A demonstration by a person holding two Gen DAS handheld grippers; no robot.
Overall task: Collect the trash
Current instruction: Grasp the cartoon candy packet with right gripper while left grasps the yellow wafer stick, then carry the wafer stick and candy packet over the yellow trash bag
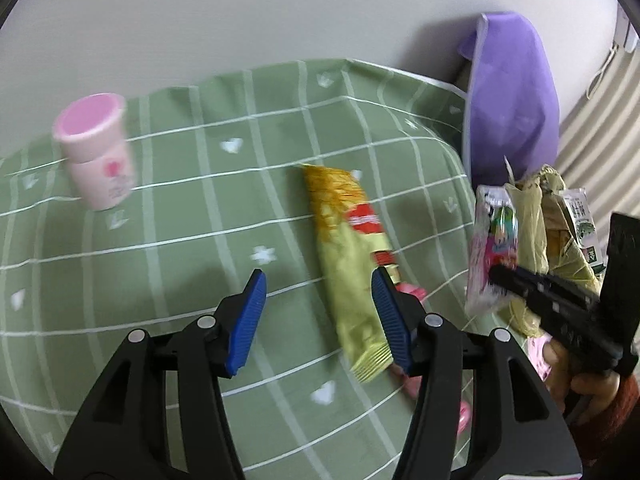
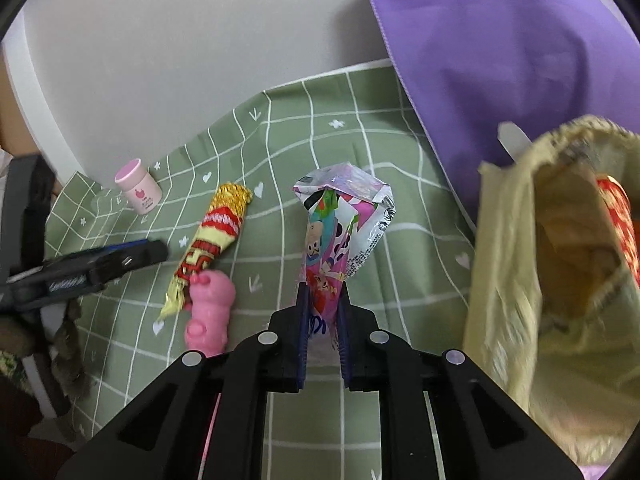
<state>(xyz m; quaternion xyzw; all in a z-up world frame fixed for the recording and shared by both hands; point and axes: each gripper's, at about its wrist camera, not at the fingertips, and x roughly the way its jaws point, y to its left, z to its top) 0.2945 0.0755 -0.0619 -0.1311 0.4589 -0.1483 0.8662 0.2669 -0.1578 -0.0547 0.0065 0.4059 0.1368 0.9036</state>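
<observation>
A long yellow snack wrapper [image 1: 348, 256] [image 2: 218, 236] lies on the green checked tablecloth [image 1: 180, 236]. My left gripper [image 1: 319, 276] hangs open over it, with the wrapper's near end beside the right-hand pad. My right gripper [image 2: 324, 292] is shut on a crumpled pink and white cartoon wrapper [image 2: 340, 224], lifted off the cloth; the left wrist view shows that wrapper [image 1: 490, 248] at the right edge. A pale yellow bag [image 2: 516, 280] [image 1: 528, 220] gapes open at the right with a red packet inside.
A small pink bottle [image 1: 96, 156] [image 2: 138, 192] stands at the back left of the cloth. A pink toy [image 2: 210, 312] lies against the yellow wrapper's near end. A purple bag [image 2: 500, 40] [image 1: 508, 104] hangs at the back right. A hand [image 1: 576, 368] shows at the right.
</observation>
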